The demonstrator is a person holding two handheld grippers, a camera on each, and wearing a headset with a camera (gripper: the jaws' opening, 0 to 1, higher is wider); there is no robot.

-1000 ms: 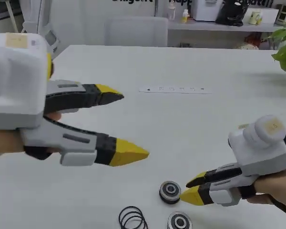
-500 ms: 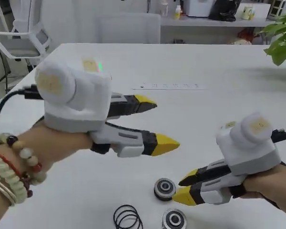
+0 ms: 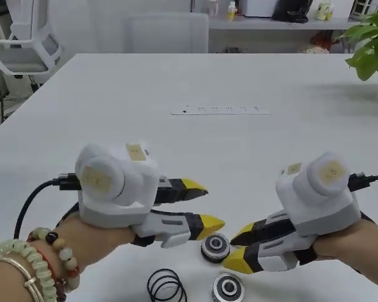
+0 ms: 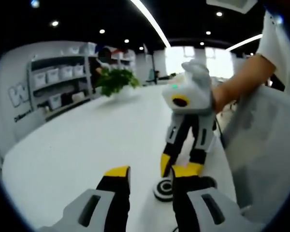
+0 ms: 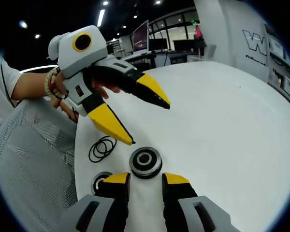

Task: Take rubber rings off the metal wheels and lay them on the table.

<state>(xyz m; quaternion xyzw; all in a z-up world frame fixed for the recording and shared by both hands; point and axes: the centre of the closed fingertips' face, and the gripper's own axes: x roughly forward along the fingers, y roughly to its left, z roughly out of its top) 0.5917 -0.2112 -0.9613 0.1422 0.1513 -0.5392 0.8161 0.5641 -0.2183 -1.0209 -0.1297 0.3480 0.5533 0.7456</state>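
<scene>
Against the picture of a second ago, the left gripper [image 3: 209, 204], a white-bodied tool with black jaws and yellow tips, is being brought down from high at the 10 o'clock side of the work. It is now being held low, with its tips just beside the nearer round metal wheel with the dark outer band [image 3: 215, 247]. Its jaws are being kept wide apart, and nothing is being held between them. The right gripper [image 3: 234, 250], of the same make, is being kept where it was at the wheel's 3 o'clock side. Its jaws are also parted and empty, and in the right gripper view the wheel is being framed just ahead of the gap. The wheel is being left flat on the white table [image 3: 239, 82], gripped by neither tool. A second metal wheel of the same kind [image 3: 229, 288] is lying at its 5 o'clock, and a small heap of thin black rubber rings [image 3: 166, 286] is lying at its 8 o'clock, apart from both wheels. The wheel is thus being closed in on from two sides, probably so that it can be steadied by one tool while its band is peeled by the other. Whether a ring is still being carried by either wheel cannot be told for certain.
</scene>
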